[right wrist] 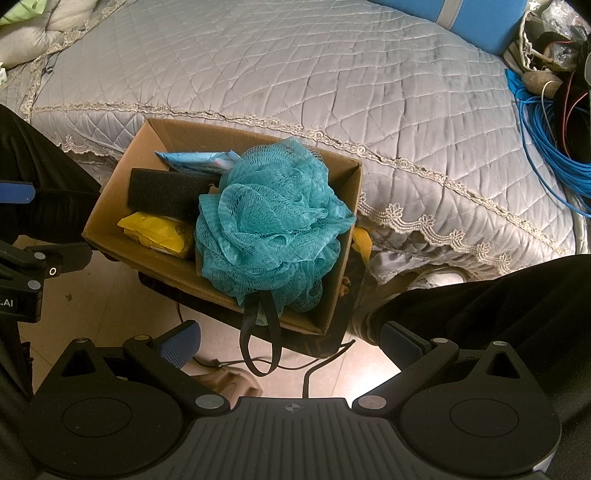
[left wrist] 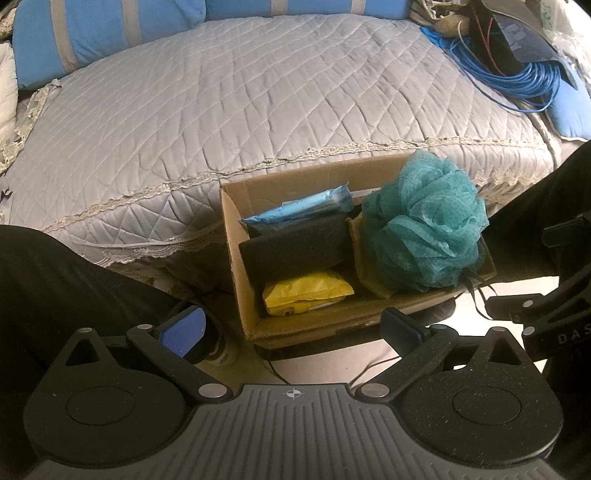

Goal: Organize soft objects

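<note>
A cardboard box (left wrist: pixel 231 236) (right wrist: pixel 110 206) stands on the floor against the bed. In its right part sits a teal mesh bath pouf (left wrist: pixel 424 225) (right wrist: pixel 269 225); its black loop strap (right wrist: pixel 258 339) hangs over the box's near wall. The left part holds a black foam sponge (left wrist: pixel 295 247) (right wrist: pixel 166 194), a yellow packet (left wrist: pixel 306 291) (right wrist: pixel 159 230) and a light blue packet (left wrist: pixel 299 210) (right wrist: pixel 199 158). My left gripper (left wrist: pixel 291 332) hovers open just short of the box, nothing between its fingers. My right gripper (right wrist: pixel 291 343) is open too, above the strap's loop without touching it.
A grey quilted bedspread (left wrist: pixel 258 103) (right wrist: pixel 295 66) with lace trim fills the background, with blue pillows (left wrist: pixel 107 33) at its head. A coil of blue cable (left wrist: pixel 524 85) (right wrist: pixel 546 147) lies on the right. A person's dark-clad legs (left wrist: pixel 55 280) (right wrist: pixel 498 295) flank the box on the tiled floor (right wrist: pixel 110 302).
</note>
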